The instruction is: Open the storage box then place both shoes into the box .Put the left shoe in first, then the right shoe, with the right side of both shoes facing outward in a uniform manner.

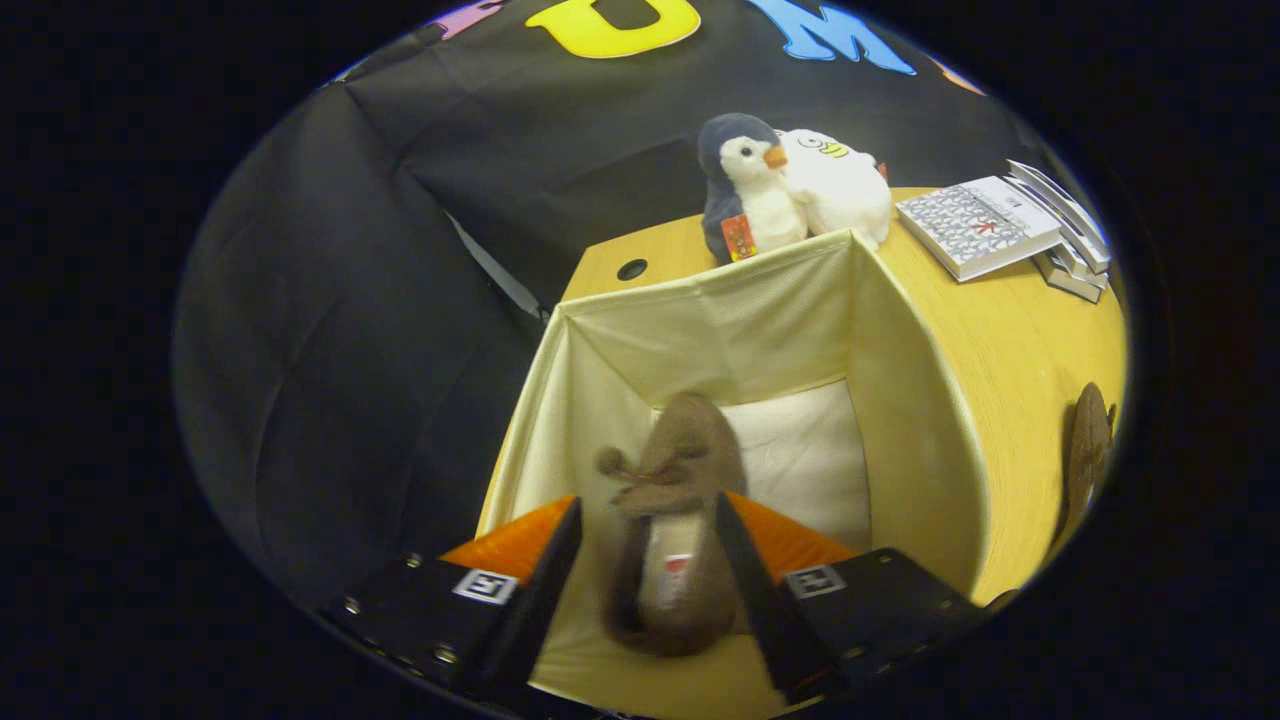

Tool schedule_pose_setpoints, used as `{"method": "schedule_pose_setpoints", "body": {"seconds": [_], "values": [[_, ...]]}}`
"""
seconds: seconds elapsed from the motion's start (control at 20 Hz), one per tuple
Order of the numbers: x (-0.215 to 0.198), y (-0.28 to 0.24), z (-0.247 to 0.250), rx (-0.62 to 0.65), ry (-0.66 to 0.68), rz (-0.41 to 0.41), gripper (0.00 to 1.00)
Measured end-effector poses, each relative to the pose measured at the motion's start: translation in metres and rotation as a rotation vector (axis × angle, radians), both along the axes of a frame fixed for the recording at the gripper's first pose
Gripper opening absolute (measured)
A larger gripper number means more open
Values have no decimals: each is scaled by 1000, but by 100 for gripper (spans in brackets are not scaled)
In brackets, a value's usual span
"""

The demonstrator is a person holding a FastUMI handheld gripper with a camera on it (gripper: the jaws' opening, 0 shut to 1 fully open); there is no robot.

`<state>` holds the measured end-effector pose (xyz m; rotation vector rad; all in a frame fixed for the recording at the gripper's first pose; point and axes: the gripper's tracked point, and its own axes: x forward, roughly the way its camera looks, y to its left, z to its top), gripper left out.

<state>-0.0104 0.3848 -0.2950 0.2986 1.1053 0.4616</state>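
Between my gripper's (648, 540) two fingers sits a brown, fuzzy shoe (668, 520) with a small bow, blurred; whether the fingers clamp it I cannot tell. It hangs inside the open storage box (900, 400), a soft cream fabric cube with limp walls and a pale padded floor. At three o'clock, on the wooden table (1010, 340), lies the second brown shoe (1088, 445). Toward twelve, beyond the box, stand a plush penguin (745, 190) and a white plush toy (840, 185); at two, stacked books (1000, 225).

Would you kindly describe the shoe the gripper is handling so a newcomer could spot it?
Find the open cream fabric storage box on the wooden table. Inside it, between the gripper fingers, hangs a brown fuzzy shoe with a bow, darker than the pale lining around it.
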Motion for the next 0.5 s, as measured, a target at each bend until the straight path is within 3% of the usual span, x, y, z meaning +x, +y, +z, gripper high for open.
{"method": "schedule_pose_setpoints", "body": {"seconds": [0.05,0.5], "values": [[3,-3,5,-12,-22,13,99],[19,-62,73,-25,-240,61,98]]}}
